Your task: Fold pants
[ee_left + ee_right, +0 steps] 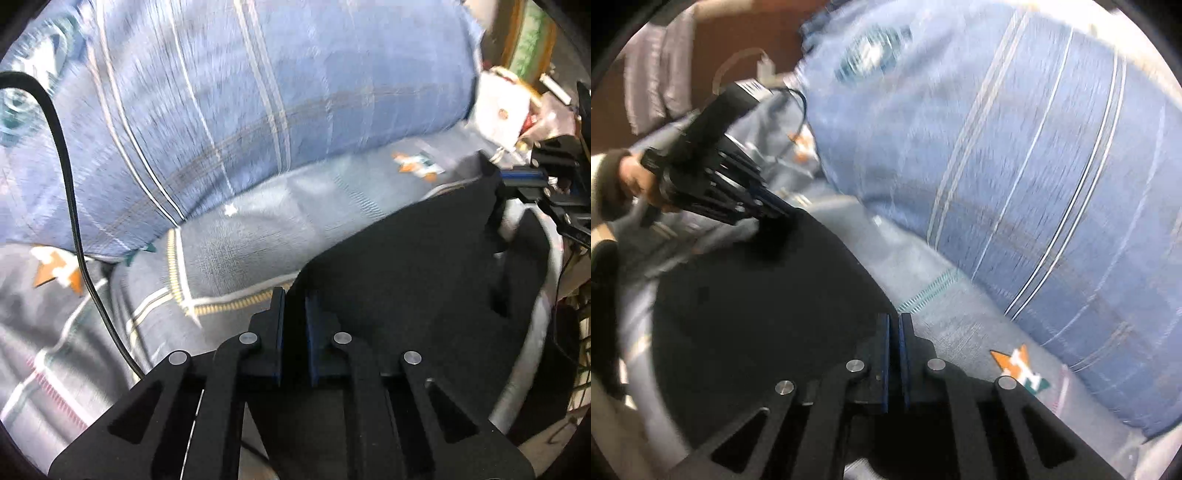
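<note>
Black pants (417, 269) lie spread on a bed sheet, held taut between both grippers. My left gripper (294, 295) is shut on one corner of the pants' edge. My right gripper (894, 321) is shut on another corner of the pants (757, 314). The right gripper also shows at the right edge of the left wrist view (506, 181), pinching the cloth. The left gripper shows in the right wrist view (786, 214), gripping the far corner, with a hand behind it.
A large blue striped pillow (240, 103) lies just beyond the pants, also in the right wrist view (1015, 166). The grey patterned sheet (240, 251) covers the bed. A black cable (70, 192) runs at the left. Clutter (509, 107) sits at the far right.
</note>
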Demonstrator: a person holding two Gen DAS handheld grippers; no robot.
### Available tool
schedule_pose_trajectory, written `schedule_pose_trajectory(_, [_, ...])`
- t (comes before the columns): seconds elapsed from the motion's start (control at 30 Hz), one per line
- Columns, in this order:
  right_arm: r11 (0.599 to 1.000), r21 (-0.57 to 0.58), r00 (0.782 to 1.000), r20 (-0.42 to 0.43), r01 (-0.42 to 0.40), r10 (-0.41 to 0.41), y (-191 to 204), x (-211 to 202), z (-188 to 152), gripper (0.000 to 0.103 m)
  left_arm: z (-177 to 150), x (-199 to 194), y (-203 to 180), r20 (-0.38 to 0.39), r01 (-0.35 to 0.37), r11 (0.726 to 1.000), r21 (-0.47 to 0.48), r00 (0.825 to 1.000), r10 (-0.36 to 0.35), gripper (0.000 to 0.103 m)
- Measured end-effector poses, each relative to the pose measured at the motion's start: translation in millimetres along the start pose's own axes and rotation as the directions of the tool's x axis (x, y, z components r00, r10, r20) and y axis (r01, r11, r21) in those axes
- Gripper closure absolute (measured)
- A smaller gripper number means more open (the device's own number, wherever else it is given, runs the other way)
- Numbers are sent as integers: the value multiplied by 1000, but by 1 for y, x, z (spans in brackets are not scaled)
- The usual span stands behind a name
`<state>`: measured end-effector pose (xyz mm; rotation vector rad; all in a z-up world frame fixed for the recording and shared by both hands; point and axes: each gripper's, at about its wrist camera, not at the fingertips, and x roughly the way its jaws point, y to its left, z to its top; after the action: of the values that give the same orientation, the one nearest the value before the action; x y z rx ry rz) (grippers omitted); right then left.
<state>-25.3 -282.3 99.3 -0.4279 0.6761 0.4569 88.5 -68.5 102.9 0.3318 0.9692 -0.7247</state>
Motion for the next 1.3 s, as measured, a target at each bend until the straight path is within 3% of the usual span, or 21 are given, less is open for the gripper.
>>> schedule_pose_trajectory(0.1, [999,-10,998,51,-35,35,40,-45,-10,99,-30,-44,-23,60,5,1000,-4,998,-4,94])
schedule_pose_trajectory(0.2, [995,15,994,53,-97,96,83,-69,-40,99,-75,-71,-44,73,25,999,-24,997,-23,94])
schedule_pose_trajectory(0.27, [982,67,984,8,-175,175,108,-62,-69,99,-106,-72,-54,49,45,996,-71,998,-41,94])
schedule_pose_trajectory(0.37, [982,96,983,-58,-166,172,136,-36,-100,99,-144,-61,-59,12,57,987,-152,998,-56,94])
schedule_pose_trajectory(0.47, [965,217,980,-101,-146,171,136,-4,-119,99,-171,-40,-56,-27,81,953,-291,995,-92,94])
schedule_pose_trajectory(0.53, [948,277,975,-108,-156,192,137,4,-124,99,-176,-41,-60,-10,89,939,-333,995,-98,94])
schedule_pose_trajectory(0.73, [959,232,978,-86,-165,189,137,-15,-114,99,-178,-58,-56,32,107,922,-372,994,-103,94])
schedule_pose_trajectory(0.83, [977,179,987,-96,-112,131,150,-22,-107,98,-182,-63,-56,25,94,923,-373,995,-91,94])
schedule_pose_trajectory(0.87, [984,145,991,-75,-100,112,159,-28,-100,94,-184,-67,-56,27,90,924,-372,996,-87,94])
schedule_pose_trajectory(0.93, [982,110,988,-15,-150,153,173,-36,-90,83,-186,-76,-57,40,76,927,-367,997,-66,94])
schedule_pose_trajectory(1.0, [982,82,985,38,-171,168,186,-33,-80,56,-185,-85,-57,52,48,929,-366,998,-31,94])
schedule_pose_trajectory(1.03, [984,67,985,54,-166,163,193,-29,-76,54,-184,-87,-57,57,44,929,-368,998,-25,93])
schedule_pose_trajectory(1.07, [986,52,986,60,-157,154,198,-23,-71,54,-182,-89,-56,66,46,927,-373,998,-23,93])
schedule_pose_trajectory(1.13, [989,45,989,56,-140,137,203,-5,-62,54,-178,-88,-55,80,48,922,-385,997,-19,73])
schedule_pose_trajectory(1.2, [992,38,992,36,-119,118,205,17,-58,57,-175,-84,-52,105,68,910,-409,994,-27,63])
schedule_pose_trajectory(1.23, [995,36,996,12,-93,93,210,29,-56,64,-174,-82,-52,117,80,904,-420,993,-33,63])
schedule_pose_trajectory(1.3, [993,69,995,-17,-96,98,209,43,-54,96,-170,-76,-50,112,87,893,-442,993,-42,63])
